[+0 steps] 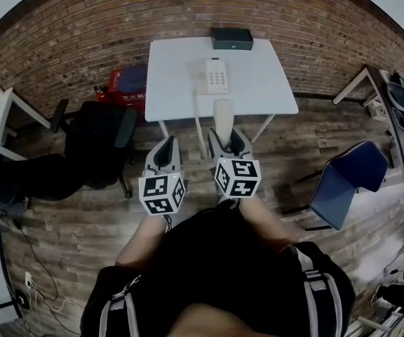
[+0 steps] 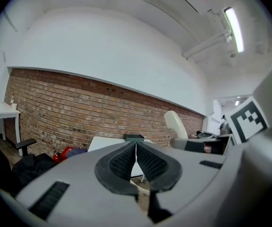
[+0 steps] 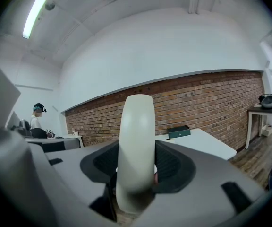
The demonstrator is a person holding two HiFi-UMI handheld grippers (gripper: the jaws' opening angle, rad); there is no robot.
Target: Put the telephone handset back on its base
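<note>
Right gripper [image 1: 229, 140]: jaws clamped the cream handset [image 3: 136, 141], upright. Left gripper [image 1: 165, 149]: jaws pressed together, empty. Base [image 1: 212, 76] sat on the white table [image 1: 261, 83] ahead. The handset would likely need laying flat, aligned over it.

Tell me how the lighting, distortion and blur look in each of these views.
Head view: heavy fisheye bows the brick wall, corners go black, the white table is evenly lit. Left gripper view: the ceiling strip light glares at upper right. Right gripper view: the handset sits close and soft; a mosaic patch covers a distant person at the face.
</note>
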